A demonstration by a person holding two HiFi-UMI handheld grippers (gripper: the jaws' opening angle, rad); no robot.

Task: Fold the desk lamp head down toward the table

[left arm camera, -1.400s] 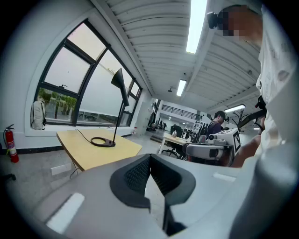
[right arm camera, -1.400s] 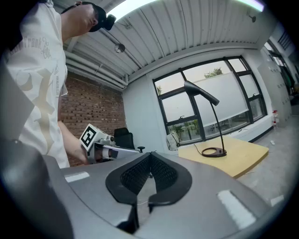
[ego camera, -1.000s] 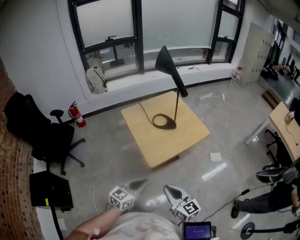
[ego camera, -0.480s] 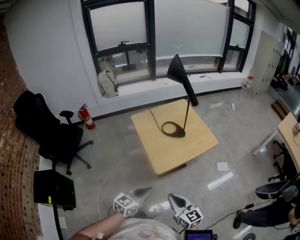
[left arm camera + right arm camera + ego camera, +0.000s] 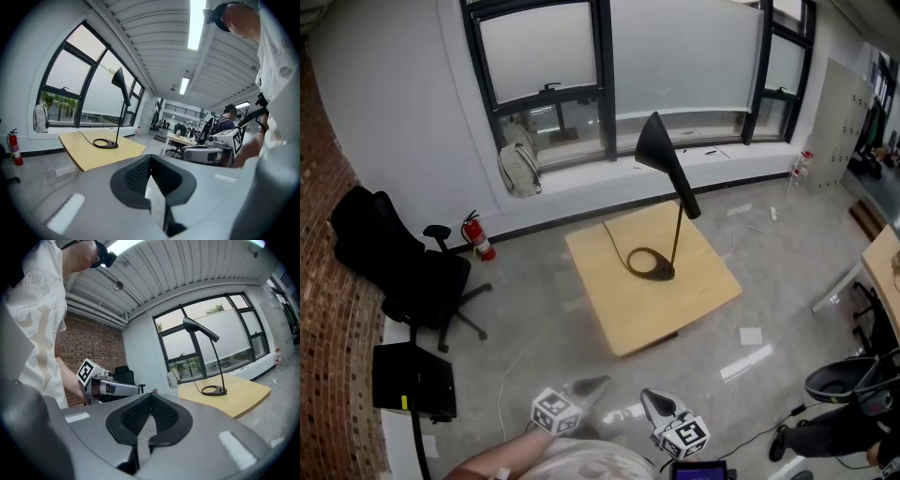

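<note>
A black desk lamp stands on a square wooden table (image 5: pixel 694 300) in the middle of the room. Its ring base (image 5: pixel 650 263) rests on the tabletop, a thin stem rises from it, and the cone head (image 5: pixel 664 155) is raised and tilted. The lamp also shows in the left gripper view, head (image 5: pixel 120 82) up, and in the right gripper view, head (image 5: pixel 199 327) up. My left gripper (image 5: pixel 589 385) and right gripper (image 5: pixel 653 405) are held near my body, well short of the table. Both are shut with nothing between the jaws.
A black office chair (image 5: pixel 403 272) and a red fire extinguisher (image 5: pixel 477 238) stand at the left by the wall. A backpack (image 5: pixel 517 161) rests on the window sill. A black box (image 5: pixel 412 380) sits at lower left. Cables and papers lie on the floor at right.
The head view has shifted a little, so the table and lamp sit slightly lower and further right in the picture. The grippers stay shut and near my body.
</note>
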